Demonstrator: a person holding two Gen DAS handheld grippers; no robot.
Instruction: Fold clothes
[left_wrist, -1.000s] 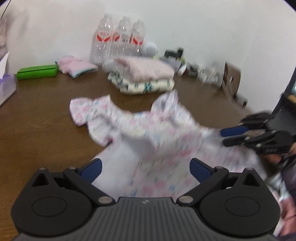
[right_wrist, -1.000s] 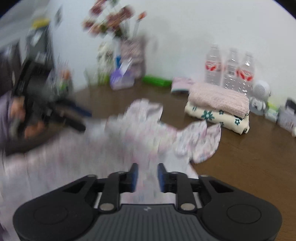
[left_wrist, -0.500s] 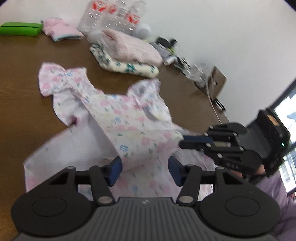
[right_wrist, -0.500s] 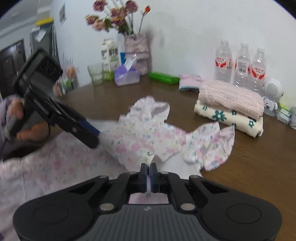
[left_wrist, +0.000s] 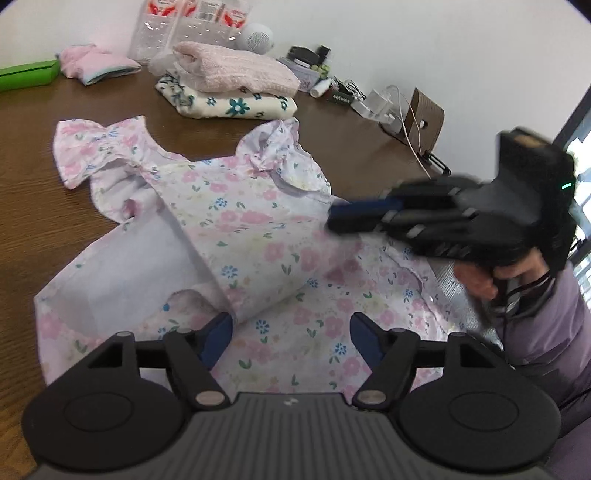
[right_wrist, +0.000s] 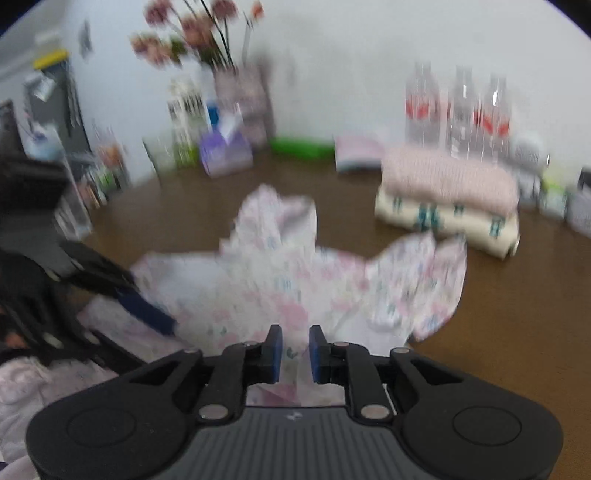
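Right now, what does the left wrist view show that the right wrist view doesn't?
Left wrist only: the charger and cable by the wall and the person's hand holding the right gripper. Right wrist only: the flower vase, the purple tissue box and the left gripper from outside. Both: the floral dress, the folded stack, the water bottles, the table.
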